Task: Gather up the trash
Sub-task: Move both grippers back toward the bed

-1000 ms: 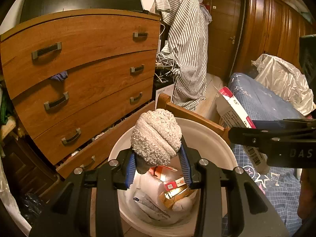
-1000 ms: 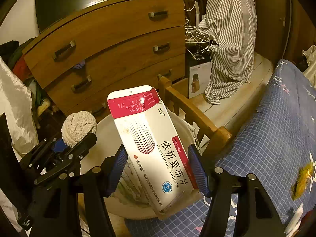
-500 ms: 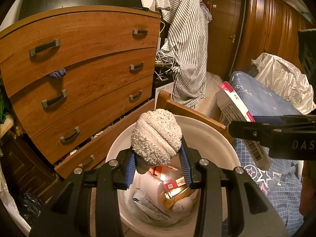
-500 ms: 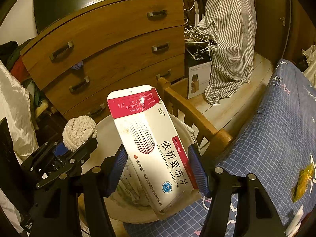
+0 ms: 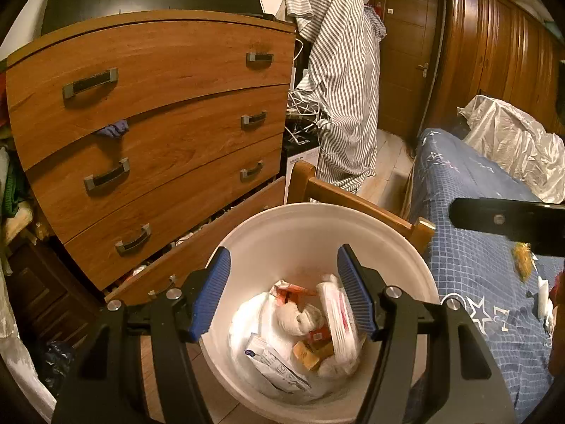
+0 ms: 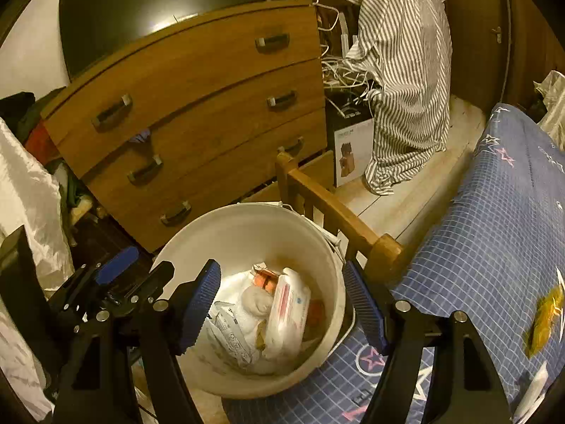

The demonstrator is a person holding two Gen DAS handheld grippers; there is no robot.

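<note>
A white bucket stands on the floor beside the bed and holds trash. In it lie a crumpled paper ball and a white-and-red box; both also show in the right wrist view, the ball and the box. My left gripper is open and empty above the bucket. My right gripper is open and empty above the bucket. The left gripper also shows in the right wrist view.
A wooden chest of drawers stands behind the bucket, its lowest drawer ajar. A wooden bed frame borders a blue star-print bedspread with a yellow wrapper and small scraps on it. A striped shirt hangs further back.
Both grippers have opened. The paper ball dropped from the left gripper and the box from the right gripper into the bucket.
</note>
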